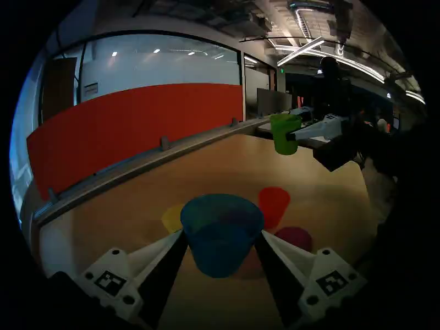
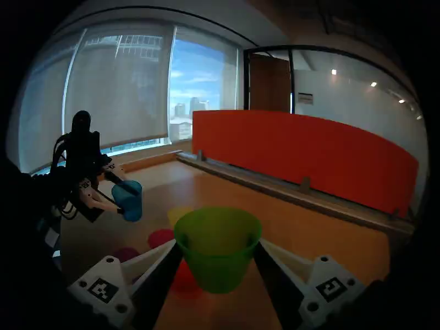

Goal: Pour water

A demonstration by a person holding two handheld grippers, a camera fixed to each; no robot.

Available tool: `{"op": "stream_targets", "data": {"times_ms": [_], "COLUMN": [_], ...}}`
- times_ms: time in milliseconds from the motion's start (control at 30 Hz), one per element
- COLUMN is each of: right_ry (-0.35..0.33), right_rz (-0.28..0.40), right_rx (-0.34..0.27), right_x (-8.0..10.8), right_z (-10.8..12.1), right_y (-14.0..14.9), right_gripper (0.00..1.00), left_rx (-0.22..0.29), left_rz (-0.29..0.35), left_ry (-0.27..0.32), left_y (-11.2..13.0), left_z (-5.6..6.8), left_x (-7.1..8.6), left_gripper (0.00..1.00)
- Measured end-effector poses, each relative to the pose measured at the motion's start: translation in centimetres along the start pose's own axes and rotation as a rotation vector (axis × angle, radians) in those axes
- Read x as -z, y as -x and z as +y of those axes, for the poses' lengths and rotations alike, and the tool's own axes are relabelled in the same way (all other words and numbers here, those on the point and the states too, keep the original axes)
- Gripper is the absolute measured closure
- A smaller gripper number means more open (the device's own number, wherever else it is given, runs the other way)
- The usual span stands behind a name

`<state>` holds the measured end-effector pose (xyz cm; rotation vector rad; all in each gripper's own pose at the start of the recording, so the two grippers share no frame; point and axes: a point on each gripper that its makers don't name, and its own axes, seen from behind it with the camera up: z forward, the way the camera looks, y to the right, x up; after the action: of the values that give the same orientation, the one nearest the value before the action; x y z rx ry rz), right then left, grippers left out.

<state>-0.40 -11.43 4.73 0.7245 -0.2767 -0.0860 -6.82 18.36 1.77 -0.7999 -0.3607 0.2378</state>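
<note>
The left gripper (image 1: 220, 237) squeezes a blue cup (image 1: 223, 245) tight between its two fingers, low in the middle of the left gripper view. The right gripper (image 2: 218, 245) squeezes a green cup (image 2: 219, 261) the same way, low in the middle of the right gripper view. Both cups stand straight up. In the left gripper view the green cup hangs at the upper right, well apart from the blue cup. Below them is a wooden table (image 1: 330, 187) with a yellow spot (image 1: 172, 219) and a red spot (image 1: 274, 203). I cannot tell which cup has water. I think pouring has not started. Next, one cup must come over the other and tip slowly, so nothing spills.
</note>
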Motion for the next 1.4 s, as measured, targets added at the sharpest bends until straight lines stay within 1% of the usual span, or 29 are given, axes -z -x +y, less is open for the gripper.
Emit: {"op": "stream_targets", "data": {"times_ms": [167, 267, 467, 767, 967, 1167, 1400], "right_ry": [0.0, 0.001, -0.008, -0.01, -0.013, -0.01, -0.01], "right_rz": [-0.033, -0.056, -0.105, -0.155, -0.175, -0.192, -0.203], "right_rx": [-0.002, -0.001, -0.002, -0.001, -0.002, 0.0, -0.003], "right_x": [0.0, -0.1, -0.3, -0.8, -1.2, -1.6, -1.7], "right_z": [0.4, 0.6, 0.7, 1.2, 1.2, 1.2, 1.4], "right_y": [1.4, 2.4, 4.4, 6.5, 7.2, 7.7, 8.1], "right_gripper": [0.12, 0.12, 0.12, 0.12, 0.12, 0.12, 0.12], "left_rx": [-0.002, -0.003, -0.009, -0.027, -0.013, 0.003, 0.018], "left_rz": [-0.043, -0.065, -0.112, -0.181, -0.219, -0.253, -0.26], "left_ry": [-0.008, -0.002, 0.008, 0.022, 0.038, 0.043, 0.052], "left_y": [1.3, 1.8, 3.1, 5.4, 6.8, 8.1, 9.0], "left_z": [-0.5, -0.6, -0.7, -0.7, -0.8, -1.1, -1.3], "left_x": [-0.3, -0.4, -0.7, -1.3, -1.9, -2.5, -3.2], "left_gripper": [0.17, 0.17, 0.17, 0.17, 0.17, 0.17, 0.17]}}
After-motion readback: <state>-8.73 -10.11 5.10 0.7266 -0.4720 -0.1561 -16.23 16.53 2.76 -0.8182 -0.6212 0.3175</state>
